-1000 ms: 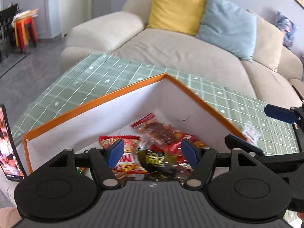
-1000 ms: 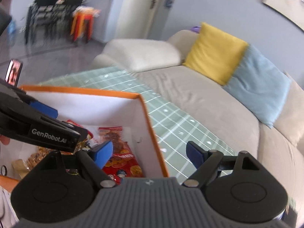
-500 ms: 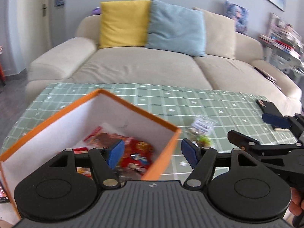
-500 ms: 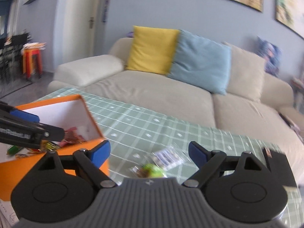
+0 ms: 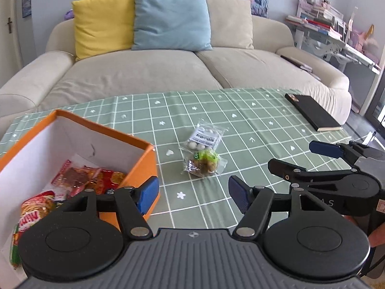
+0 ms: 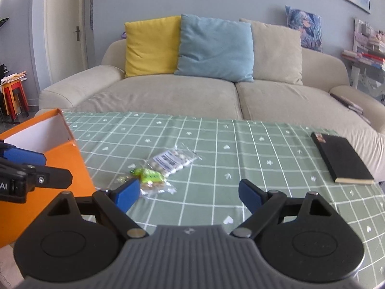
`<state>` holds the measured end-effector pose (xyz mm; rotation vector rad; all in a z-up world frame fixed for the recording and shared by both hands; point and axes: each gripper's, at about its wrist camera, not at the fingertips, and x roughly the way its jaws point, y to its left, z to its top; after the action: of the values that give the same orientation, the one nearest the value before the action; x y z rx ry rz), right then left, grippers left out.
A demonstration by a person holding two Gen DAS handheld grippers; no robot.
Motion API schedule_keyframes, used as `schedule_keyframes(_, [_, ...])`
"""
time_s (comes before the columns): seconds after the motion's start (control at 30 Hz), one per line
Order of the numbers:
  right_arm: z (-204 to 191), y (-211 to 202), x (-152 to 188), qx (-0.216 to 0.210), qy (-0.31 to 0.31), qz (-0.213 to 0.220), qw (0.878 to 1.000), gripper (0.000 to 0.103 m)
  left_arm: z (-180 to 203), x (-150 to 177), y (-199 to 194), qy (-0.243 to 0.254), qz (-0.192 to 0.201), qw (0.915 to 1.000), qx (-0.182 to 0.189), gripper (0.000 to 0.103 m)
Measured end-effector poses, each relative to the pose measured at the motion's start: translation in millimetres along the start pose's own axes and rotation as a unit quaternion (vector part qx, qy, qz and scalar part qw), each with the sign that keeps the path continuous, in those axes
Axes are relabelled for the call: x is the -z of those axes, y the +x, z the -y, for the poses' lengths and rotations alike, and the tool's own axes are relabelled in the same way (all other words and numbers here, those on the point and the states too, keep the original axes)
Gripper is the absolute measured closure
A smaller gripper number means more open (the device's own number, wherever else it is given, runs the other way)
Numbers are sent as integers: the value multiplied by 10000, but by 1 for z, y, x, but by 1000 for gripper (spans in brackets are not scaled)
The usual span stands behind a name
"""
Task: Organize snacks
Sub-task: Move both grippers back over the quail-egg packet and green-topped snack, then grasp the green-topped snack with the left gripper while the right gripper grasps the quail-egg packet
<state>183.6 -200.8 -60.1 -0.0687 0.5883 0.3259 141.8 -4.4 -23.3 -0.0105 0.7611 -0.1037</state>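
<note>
An orange box [image 5: 144, 166] with white inner walls stands on the green checked tablecloth [image 5: 252, 130] at the left and holds several red and yellow snack packets [image 5: 81, 178]. Two clear snack bags lie on the cloth right of the box: one with white balls and a label [image 5: 205, 138], one with green and brown snacks [image 5: 204, 162]. They also show in the right wrist view, the labelled bag [image 6: 172, 160] and the green one [image 6: 150, 179]. My left gripper [image 5: 193, 196] is open and empty beside the box's near right corner. My right gripper [image 6: 189, 192] is open and empty, just short of the green bag.
A black notebook [image 5: 312, 114] lies at the table's right edge; it also shows in the right wrist view [image 6: 340, 160]. A beige sofa [image 5: 149, 72] with yellow, blue and beige cushions stands behind the table. A desk with books [image 5: 336, 33] is at the far right.
Both grippers have swung right, away from above the box's inside towards the table's middle. The two clear bags and the notebook have come into view. Both grippers stayed open.
</note>
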Motion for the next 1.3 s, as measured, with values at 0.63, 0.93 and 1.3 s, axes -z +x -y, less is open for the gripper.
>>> schedule_keyframes(0.63, [26, 55, 10, 156, 368, -484, 9980, 26, 37, -4, 76, 767, -292, 9960, -360, 29])
schedule_keyframes(0.93, [43, 73, 10, 365, 767, -661, 9942, 27, 36, -13, 105, 592, -419, 9966, -394, 27])
schedule_keyframes(1.3, [44, 86, 13, 390, 766, -820, 9929, 27, 31, -13, 134, 509, -692, 9958, -322, 24])
